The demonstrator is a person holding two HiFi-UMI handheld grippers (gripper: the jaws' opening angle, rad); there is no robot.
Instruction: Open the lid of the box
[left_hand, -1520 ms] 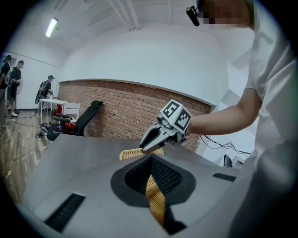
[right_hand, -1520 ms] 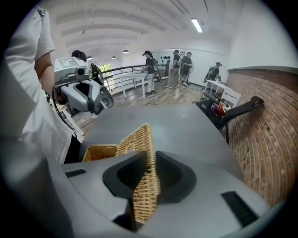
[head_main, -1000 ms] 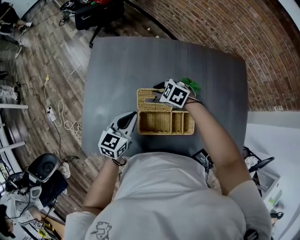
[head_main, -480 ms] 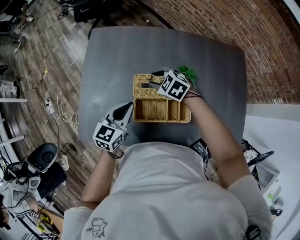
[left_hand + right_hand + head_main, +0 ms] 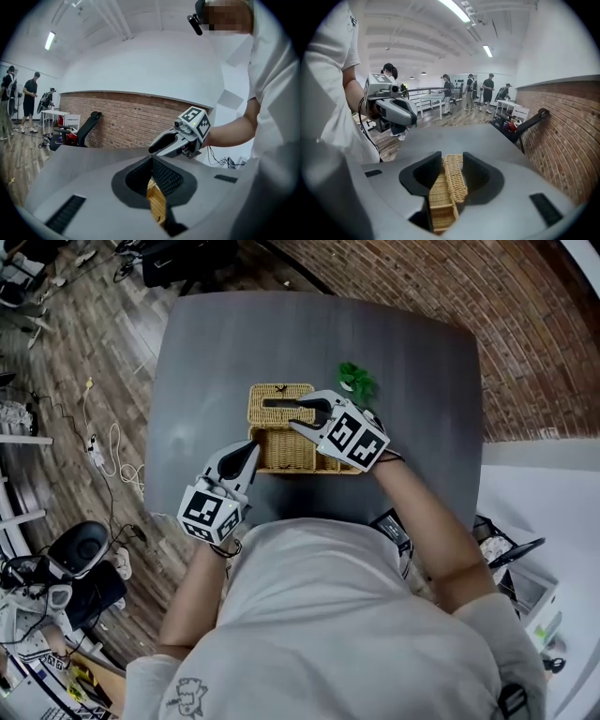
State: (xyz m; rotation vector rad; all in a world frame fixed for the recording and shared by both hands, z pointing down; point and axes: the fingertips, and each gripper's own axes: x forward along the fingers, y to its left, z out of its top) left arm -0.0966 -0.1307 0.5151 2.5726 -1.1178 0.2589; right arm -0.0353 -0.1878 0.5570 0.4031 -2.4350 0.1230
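Observation:
A wicker box [image 5: 292, 454] stands mid-table, its lid [image 5: 279, 401] folded back flat behind it, a dark slot showing in the lid. My left gripper [image 5: 247, 454] is at the box's left end; in the left gripper view its jaws [image 5: 152, 161] are nearly together on a strip of the wicker wall [image 5: 157, 206]. My right gripper [image 5: 307, 416] hovers over the lid's near right part. In the right gripper view its jaws [image 5: 451, 161] stand apart with the lid's rim [image 5: 454, 180] between them, a gap on each side.
A small green object [image 5: 357, 382] lies on the grey table [image 5: 281, 334] behind and to the right of the box. A black chair [image 5: 178, 263] stands off the far edge. Cables [image 5: 117, 465] lie on the wooden floor at the left. People stand far off in the room.
The right gripper has drawn back from the lid's far right side toward the box, and its jaws have spread. The left gripper stays at the box's left end.

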